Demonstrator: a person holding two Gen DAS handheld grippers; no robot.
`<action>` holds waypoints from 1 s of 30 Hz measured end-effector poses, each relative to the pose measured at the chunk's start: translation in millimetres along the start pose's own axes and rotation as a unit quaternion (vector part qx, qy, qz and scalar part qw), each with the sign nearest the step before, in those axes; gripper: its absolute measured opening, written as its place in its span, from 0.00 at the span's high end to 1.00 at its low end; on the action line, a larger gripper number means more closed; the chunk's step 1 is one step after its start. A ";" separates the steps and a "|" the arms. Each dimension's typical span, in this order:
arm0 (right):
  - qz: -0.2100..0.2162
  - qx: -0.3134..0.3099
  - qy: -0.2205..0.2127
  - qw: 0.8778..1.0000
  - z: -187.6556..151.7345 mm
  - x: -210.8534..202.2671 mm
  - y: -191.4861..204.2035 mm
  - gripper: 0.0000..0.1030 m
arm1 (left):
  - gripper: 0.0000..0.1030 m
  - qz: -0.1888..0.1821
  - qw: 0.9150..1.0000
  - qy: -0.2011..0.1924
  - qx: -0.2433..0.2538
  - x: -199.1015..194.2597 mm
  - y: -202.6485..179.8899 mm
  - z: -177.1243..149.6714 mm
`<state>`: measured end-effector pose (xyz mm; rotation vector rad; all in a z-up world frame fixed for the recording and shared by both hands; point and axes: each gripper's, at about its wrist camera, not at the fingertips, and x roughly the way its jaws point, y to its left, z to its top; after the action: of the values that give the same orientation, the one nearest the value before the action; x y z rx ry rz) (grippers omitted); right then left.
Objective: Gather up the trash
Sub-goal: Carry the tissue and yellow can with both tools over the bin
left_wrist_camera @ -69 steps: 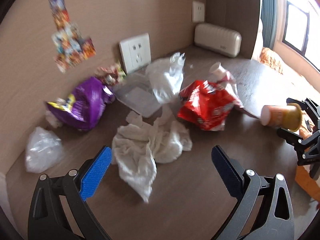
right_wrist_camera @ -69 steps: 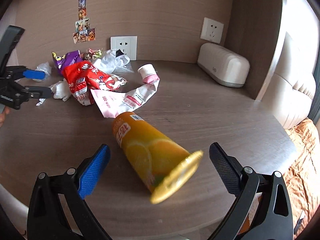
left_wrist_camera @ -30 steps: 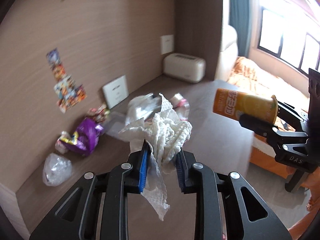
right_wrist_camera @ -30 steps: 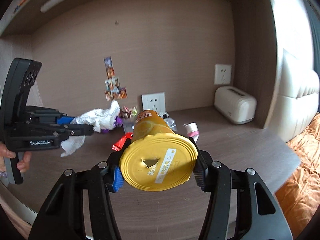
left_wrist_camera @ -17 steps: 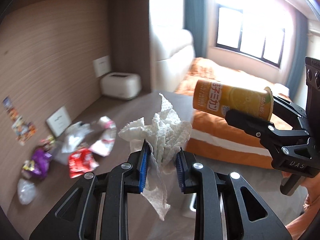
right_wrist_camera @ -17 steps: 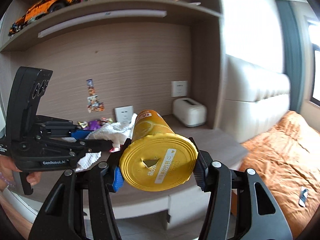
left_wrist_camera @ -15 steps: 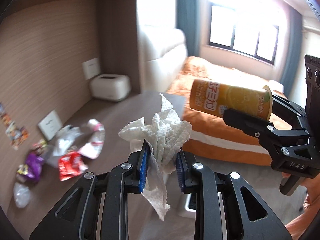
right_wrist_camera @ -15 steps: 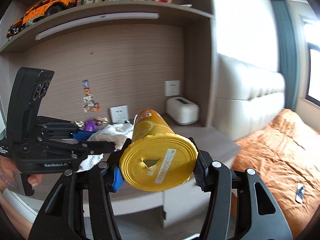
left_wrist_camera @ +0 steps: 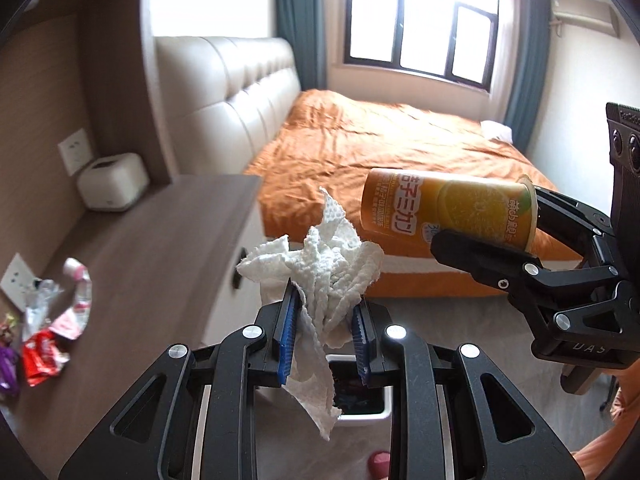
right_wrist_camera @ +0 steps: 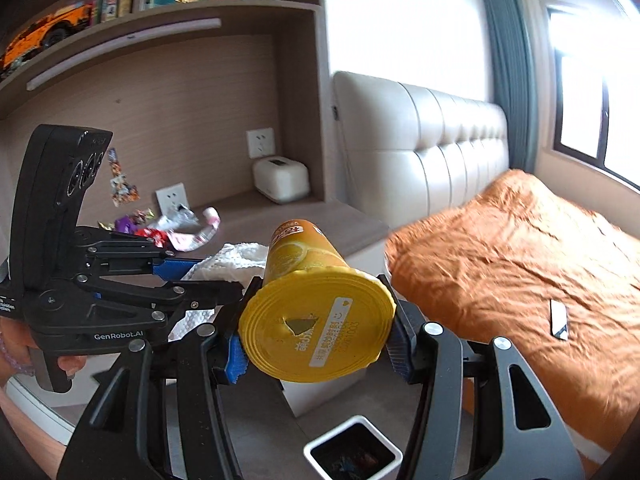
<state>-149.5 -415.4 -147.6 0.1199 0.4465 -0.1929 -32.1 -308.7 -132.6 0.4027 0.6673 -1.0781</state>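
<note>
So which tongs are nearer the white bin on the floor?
Left, as far as I can judge. The left tongs, shut on a paper towel, sit just above the bin. The right tongs, holding the orange cup, hang higher and to the side.

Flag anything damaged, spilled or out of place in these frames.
The orange cup clamped in the right hand-held gripper has its foil lid torn open, a small triangular hole near the middle. Wrappers still litter the desk. A dark flat object, perhaps a phone, lies on the bed. Nothing is spilled.
</note>
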 end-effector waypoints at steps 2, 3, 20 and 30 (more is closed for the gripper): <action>-0.008 0.005 0.007 1.000 -10.7 1.6 -8.6 0.46 | 0.77 -0.008 1.000 0.008 0.003 13.4 -6.1 -5.4; -0.014 0.007 0.013 1.000 -18.1 3.6 -13.7 0.46 | 0.77 -0.012 1.000 0.013 0.003 23.1 -8.7 -10.2; -0.067 0.112 0.193 0.972 -241.0 161.0 -91.3 0.46 | 0.77 -0.076 0.982 0.172 -0.015 269.4 -35.1 -171.8; -0.073 0.129 0.257 0.955 -377.7 266.2 -108.2 0.44 | 0.76 -0.097 0.967 0.235 -0.022 412.4 -29.6 -285.8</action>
<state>-94.4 -503.7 -610.6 0.4002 0.9515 -0.3679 -17.7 -425.8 -621.1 0.5705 1.1692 -1.1592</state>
